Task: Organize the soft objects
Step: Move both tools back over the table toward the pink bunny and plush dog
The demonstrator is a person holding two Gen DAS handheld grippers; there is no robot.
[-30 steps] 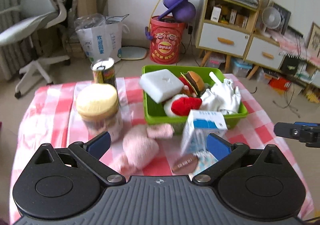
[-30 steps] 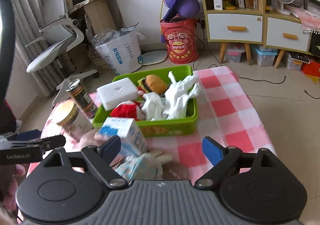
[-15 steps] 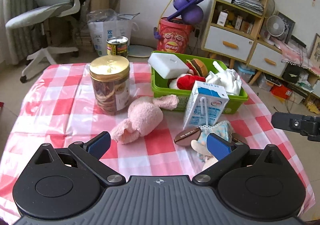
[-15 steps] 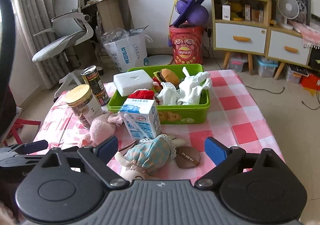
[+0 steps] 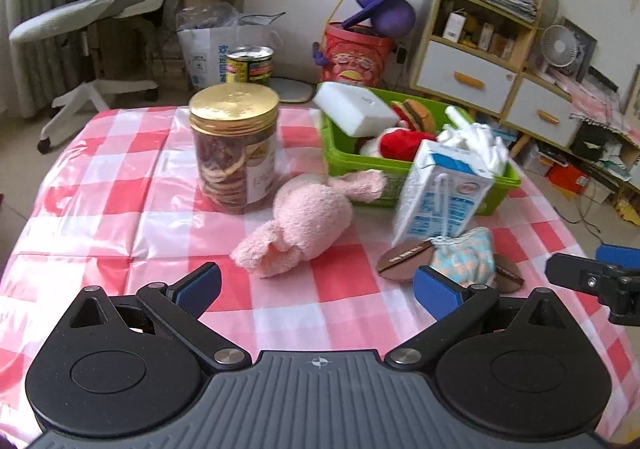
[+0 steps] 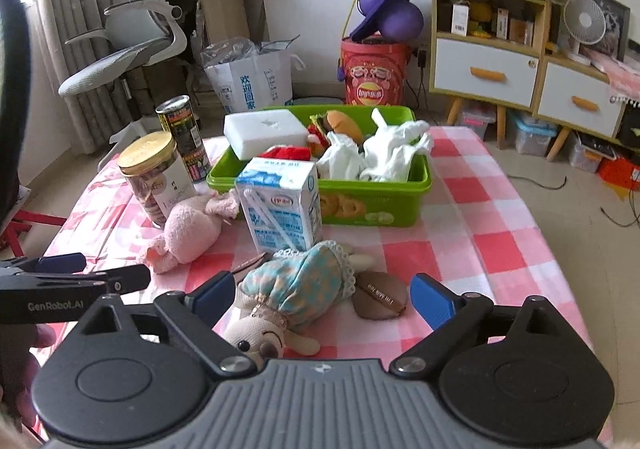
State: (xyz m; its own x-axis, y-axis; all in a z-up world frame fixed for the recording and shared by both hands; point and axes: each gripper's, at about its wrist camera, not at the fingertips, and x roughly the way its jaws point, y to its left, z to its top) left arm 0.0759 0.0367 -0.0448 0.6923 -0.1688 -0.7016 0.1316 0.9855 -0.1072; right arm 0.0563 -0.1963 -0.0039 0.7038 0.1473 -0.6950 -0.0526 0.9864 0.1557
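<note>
- Lying on its side on the checked cloth, the pink plush rabbit is resting between the cookie jar and the milk carton, with one ear reaching toward the front wall of the green bin.
- You are looking past it at the doll in the blue dress, which is lying just in front of the milk carton with its head toward you; a brown oval compact is sitting right beside its skirt.
- The green bin is already holding a white foam block, a red plush, a toy burger and crumpled white gloves.
- You are holding the left gripper above the near edge of the cloth, its blue pads spread wide and gripping nothing, with the pink rabbit just ahead of the gap.
- You are holding the right gripper low over the doll, fingers also spread wide; the doll's body is sitting in the gap between them, and you cannot tell whether either pad is touching it.
- A tall printed can is standing behind the cookie jar near the far left corner of the table.
- Beyond the table, an office chair, a white paper bag, a red chip bucket and a wooden shelf unit are standing on the floor.
</note>
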